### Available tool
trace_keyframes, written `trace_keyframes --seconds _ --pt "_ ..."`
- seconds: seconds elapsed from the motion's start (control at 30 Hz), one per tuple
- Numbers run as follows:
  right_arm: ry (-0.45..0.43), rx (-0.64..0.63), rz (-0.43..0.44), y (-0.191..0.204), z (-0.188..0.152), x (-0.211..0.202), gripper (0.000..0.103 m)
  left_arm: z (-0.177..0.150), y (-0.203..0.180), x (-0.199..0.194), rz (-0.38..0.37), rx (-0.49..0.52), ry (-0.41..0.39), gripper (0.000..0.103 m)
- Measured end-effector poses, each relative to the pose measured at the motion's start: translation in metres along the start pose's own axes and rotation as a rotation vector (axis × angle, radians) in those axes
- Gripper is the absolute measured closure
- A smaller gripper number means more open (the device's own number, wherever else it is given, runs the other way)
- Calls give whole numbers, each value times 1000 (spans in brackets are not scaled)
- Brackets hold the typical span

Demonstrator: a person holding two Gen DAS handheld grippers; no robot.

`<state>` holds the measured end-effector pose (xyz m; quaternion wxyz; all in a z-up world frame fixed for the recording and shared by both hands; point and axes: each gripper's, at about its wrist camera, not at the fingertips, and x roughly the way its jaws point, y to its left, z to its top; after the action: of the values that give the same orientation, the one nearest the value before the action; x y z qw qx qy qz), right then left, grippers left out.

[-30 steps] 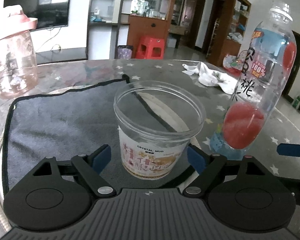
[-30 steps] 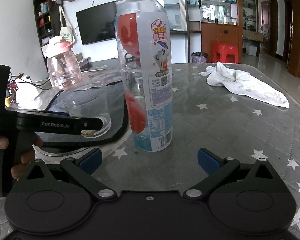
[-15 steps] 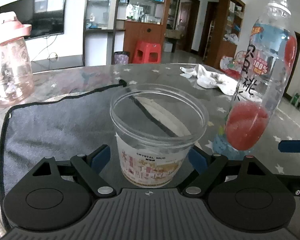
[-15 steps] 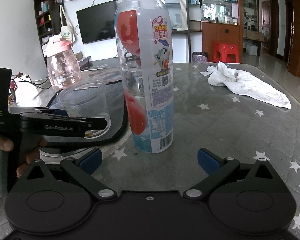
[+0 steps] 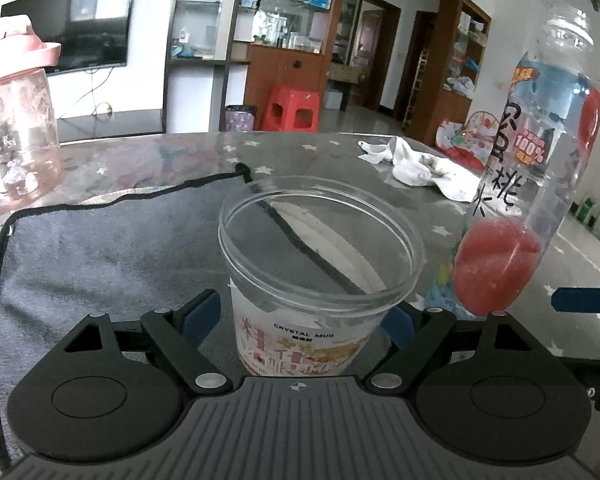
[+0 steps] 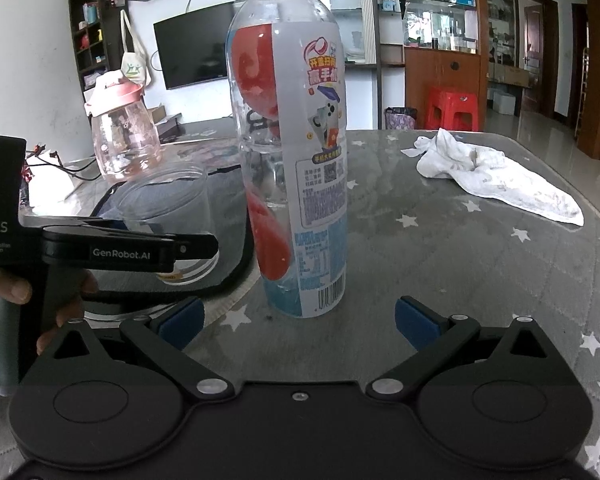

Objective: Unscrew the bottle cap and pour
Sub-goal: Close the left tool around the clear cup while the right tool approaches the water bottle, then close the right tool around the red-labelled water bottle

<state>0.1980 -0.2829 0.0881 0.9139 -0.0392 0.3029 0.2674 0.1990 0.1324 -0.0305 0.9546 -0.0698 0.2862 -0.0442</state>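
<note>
From my left wrist view, going left to right: a pink flask (image 5: 14, 128) stood at the far left edge of the surface (image 5: 340, 152), well away from the work. A grey mat (image 5: 100, 248) covered the near left part, probably there to catch spills. On it sat the cup (image 5: 320, 268), clear, wide-mouthed and looking empty. My left claw (image 5: 298, 316) was released, its blue pads set either side of the cup's lower body; I could not tell whether they touched it, and I judged they were not pressing. I read that placing as readiness to steady the cup for the pour. To the right of the cup, off the mat, stood the bottle (image 5: 528, 184), upright, with a white rag (image 5: 424, 168) lying farther back.

From my right wrist view, again left to right: a hand (image 6: 28, 300) held the left claw's handle at the left edge, with that claw reaching level around the cup (image 6: 168, 216). The flask (image 6: 122, 136) stood behind. The bottle (image 6: 296, 160) stood dead ahead on the bare starred surface (image 6: 460, 260), just beside the mat's edge, label toward me. Its top ran to the upper edge of the frame, so I could not tell whether the cap was on. My right claw (image 6: 298, 320) was released too, jaws wide, with the bottle's base just beyond the pads and touching neither. I judged it was lined up to take the bottle. The rag (image 6: 500, 176) lay well off to the right.
</note>
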Motion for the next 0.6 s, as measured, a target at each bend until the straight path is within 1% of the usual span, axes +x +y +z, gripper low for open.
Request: trace_keyframes --seconds 0.3,0.43,0.6 --pt "-2 -4 -2 0 1 2 0 1 -1 6 2 -6 18 17" --pt "-3 -5 -6 -1 2 3 0 0 -1 7 8 -7 28 20" --pt "-4 -7 -9 0 3 3 0 -1 0 7 5 -7 30 22"
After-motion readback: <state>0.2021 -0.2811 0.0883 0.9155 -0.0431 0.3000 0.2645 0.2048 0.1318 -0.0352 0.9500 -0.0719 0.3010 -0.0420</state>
